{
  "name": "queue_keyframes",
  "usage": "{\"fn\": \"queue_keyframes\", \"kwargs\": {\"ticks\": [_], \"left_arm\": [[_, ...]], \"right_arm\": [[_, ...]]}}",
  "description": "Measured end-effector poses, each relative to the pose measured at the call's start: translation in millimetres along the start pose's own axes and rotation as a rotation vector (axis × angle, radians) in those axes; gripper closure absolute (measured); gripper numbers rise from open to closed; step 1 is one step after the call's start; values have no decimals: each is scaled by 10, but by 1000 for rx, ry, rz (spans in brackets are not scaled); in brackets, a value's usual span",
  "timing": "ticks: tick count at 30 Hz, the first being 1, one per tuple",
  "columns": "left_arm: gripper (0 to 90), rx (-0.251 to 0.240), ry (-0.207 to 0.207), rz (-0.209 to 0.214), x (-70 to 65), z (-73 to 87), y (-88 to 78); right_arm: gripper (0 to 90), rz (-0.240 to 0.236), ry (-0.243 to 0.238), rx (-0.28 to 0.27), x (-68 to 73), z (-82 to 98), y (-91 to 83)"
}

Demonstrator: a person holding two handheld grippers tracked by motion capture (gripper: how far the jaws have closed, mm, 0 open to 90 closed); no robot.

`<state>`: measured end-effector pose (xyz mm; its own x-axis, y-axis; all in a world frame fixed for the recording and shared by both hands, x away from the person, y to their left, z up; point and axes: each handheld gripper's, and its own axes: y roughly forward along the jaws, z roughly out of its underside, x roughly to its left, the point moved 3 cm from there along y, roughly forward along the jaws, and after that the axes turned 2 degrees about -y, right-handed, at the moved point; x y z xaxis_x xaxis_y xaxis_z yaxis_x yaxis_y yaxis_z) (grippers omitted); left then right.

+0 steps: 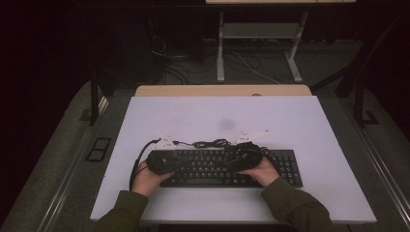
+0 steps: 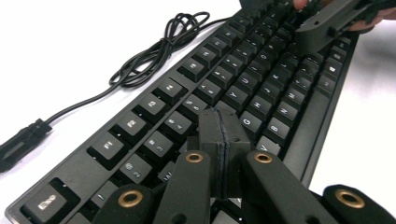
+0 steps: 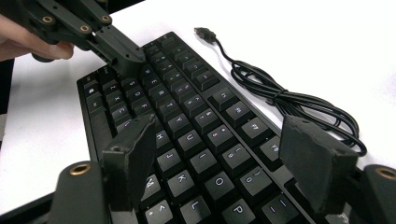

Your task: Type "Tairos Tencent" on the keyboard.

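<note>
While both hands hover over a black keyboard (image 1: 227, 166) lying along the near edge of the white table (image 1: 300, 125), we see a person in olive sleeves holding a two-jaw tool in each hand. We note the left gripper (image 2: 226, 126) poised over the keyboard's left half, its fingers pressed flat together with nothing between them, their joined tip just above the letter rows in the left gripper view. We find the right gripper (image 3: 224, 154) over the keyboard's right half, its fingers standing well apart and empty, the keys plainly visible in the gap between the two pads. We cannot tell whether either tool actually touches a key. From the high view, we see the left hand (image 1: 147, 179) and the right hand (image 1: 266, 171) resting at the keyboard's front edge, one at each side of the letter block. We also see the keyboard's black cable (image 1: 210, 143) bundled in a loose coil on the table just behind the function row, and in the right gripper view its plug (image 3: 205, 33) lies free on the white surface. Beyond the table, we make out a dark floor with loose wires.
</note>
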<state>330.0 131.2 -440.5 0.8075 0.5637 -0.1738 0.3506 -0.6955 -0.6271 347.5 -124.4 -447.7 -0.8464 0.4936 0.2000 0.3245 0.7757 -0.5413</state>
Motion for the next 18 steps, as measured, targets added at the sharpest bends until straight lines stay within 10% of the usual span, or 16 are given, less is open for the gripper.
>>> {"fn": "queue_keyframes", "kwargs": {"ticks": [18], "left_arm": [[888,36,3,-14,68,25,115]], "right_arm": [[272,2,2,-2,-3,1,4]]}}
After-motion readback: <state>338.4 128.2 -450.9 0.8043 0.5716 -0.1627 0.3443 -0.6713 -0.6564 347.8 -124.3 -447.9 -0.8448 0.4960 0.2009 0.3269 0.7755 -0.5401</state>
